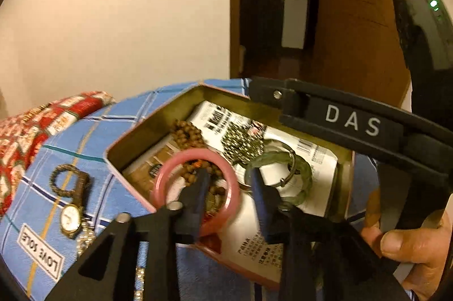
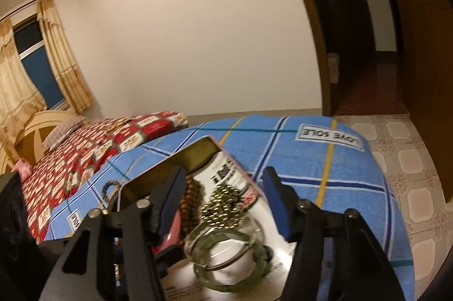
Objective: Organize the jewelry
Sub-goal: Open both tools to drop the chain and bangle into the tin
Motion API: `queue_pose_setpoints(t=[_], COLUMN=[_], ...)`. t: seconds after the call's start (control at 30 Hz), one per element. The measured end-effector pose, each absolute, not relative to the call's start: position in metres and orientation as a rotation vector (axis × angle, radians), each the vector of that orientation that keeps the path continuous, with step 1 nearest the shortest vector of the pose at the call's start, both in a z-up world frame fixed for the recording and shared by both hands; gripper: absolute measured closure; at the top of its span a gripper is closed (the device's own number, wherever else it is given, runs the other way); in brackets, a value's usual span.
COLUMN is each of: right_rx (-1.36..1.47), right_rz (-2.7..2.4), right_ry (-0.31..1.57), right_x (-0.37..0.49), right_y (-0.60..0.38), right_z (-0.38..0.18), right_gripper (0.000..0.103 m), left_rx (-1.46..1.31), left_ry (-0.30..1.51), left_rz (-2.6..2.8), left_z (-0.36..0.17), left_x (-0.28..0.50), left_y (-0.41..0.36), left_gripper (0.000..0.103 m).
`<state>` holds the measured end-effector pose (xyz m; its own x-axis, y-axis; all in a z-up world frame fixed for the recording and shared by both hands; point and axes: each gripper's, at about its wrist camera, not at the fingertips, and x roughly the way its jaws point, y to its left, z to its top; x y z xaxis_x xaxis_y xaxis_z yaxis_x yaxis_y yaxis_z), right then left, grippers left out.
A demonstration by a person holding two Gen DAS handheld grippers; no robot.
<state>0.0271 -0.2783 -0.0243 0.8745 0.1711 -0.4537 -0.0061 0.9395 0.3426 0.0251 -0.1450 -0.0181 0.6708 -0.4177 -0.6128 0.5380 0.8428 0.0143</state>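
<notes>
An open pink tin box (image 1: 113, 159) stands on the blue checked cloth (image 1: 85, 131). It holds printed paper, brown wooden beads (image 1: 187, 132), a gold bead bracelet (image 1: 240, 142) and green and silver bangles (image 1: 294, 167). My left gripper (image 1: 229, 184) is open over the box, with a pink bangle (image 1: 181, 159) around its left finger (image 1: 198, 193). My right gripper (image 2: 223, 196) is open above the box (image 2: 198, 156), over the gold beads (image 2: 223, 204) and the green bangles (image 2: 226, 267). It crosses the left wrist view at upper right (image 1: 351, 119). The pink bangle (image 2: 172, 233) shows behind its left finger.
A gold watch (image 1: 70, 218) and a dark bead bracelet (image 1: 70, 182) lie on the cloth left of the box. A red patterned bedspread (image 2: 85, 153) lies further left. A wooden door (image 1: 354, 17) and tiled floor (image 2: 410, 159) are to the right.
</notes>
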Motion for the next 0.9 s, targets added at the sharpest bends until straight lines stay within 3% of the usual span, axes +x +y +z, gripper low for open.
queue_pose_setpoints(t=[0.03,0.13,0.9], right_rx=[0.348,0.372,0.185], right_rz=[0.085,0.066,-0.02], right_ry=[0.499,0.499,0.436], right_x=[0.027,0.028,-0.003], right_y=[-0.28,-0.285,-0.25], right_z=[-0.025,-0.026,-0.016], right_gripper=[0.037,0.036,0.034], left_rx=[0.201,0.193,0.077], left_ry=[0.623,0.594,0.59], left_rz=[-0.528,-0.492,-0.327], left_z=[-0.017,-0.014,-0.008], left_x=[0.023,0.018,0.003], left_y=[-0.144,-0.139,-0.054], left_gripper=[0.052,0.045,0.044])
